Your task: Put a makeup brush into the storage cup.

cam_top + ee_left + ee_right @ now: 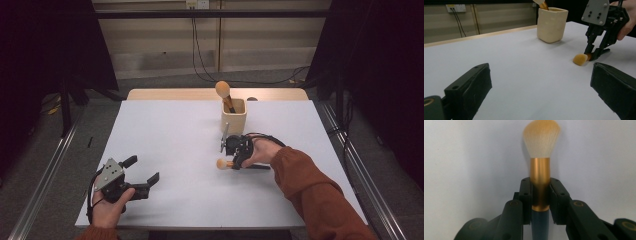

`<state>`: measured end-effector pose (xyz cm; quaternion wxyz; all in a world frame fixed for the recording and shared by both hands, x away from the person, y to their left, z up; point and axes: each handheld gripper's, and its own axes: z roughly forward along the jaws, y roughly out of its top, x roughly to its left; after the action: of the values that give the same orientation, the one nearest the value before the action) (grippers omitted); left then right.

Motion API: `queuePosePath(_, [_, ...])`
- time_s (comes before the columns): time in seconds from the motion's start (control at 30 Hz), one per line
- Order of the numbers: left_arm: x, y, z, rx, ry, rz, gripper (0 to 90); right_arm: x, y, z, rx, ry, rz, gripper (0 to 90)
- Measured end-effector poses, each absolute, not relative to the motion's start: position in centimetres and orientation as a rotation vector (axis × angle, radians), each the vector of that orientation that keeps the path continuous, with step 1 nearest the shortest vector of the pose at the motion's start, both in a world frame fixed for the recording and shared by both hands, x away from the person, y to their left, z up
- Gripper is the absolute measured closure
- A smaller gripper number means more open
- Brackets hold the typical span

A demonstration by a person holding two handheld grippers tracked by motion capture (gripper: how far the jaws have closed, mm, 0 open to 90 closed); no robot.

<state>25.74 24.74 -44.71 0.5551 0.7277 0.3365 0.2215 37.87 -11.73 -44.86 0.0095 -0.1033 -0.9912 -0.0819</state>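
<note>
Brush [540, 157] is lying flat on the counter [165, 140], a bit in front of the cup [234, 116], and your right gripper [235, 161] has its fingers [525, 195] clenched on the gold ferrule. Good spot imo: that part's stiff metal, though likely slick, so keep it firm. It looks light, and the bristles are soft, so don't mash them. Your left gripper [142, 172] sits near the front-left with its fingers [467, 87] spread, nothing in them.
</note>
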Motion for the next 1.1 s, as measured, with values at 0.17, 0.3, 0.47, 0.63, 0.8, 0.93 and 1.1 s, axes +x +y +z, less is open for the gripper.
queuePosePath(0.17, [25.7,24.8,-44.7,1.715,0.796,0.523,3.3,37.9,-11.8,-44.9,-0.359,-3.086,-0.269,74.6])
queuePosePath(0.3, [25.7,24.8,-44.7,1.716,0.797,0.522,3.3,38.0,-12.1,-44.9,-0.375,-3.075,-0.298,74.6])
queuePosePath(0.47, [25.7,24.7,-44.7,1.718,0.796,0.522,3.3,38.1,-12.5,-44.5,-0.405,-3.072,-0.337,74.7])
queuePosePath(0.63, [25.7,24.8,-44.7,1.718,0.795,0.523,3.3,38.2,-13.3,-43.9,-0.483,-3.070,-0.350,74.6])
queuePosePath(0.8, [25.7,24.7,-44.7,1.718,0.794,0.520,3.3,38.4,-14.2,-43.0,-0.568,-3.069,-0.454,74.7])
queuePosePath(0.93, [25.7,24.8,-44.7,1.718,0.794,0.523,3.3,38.2,-14.6,-42.6,-0.680,-3.030,-0.580,74.6])
queuePosePath(1.1, [25.7,24.7,-44.8,1.719,0.795,0.522,3.3,37.7,-15.4,-42.3,-0.759,-3.015,-0.690,74.7])
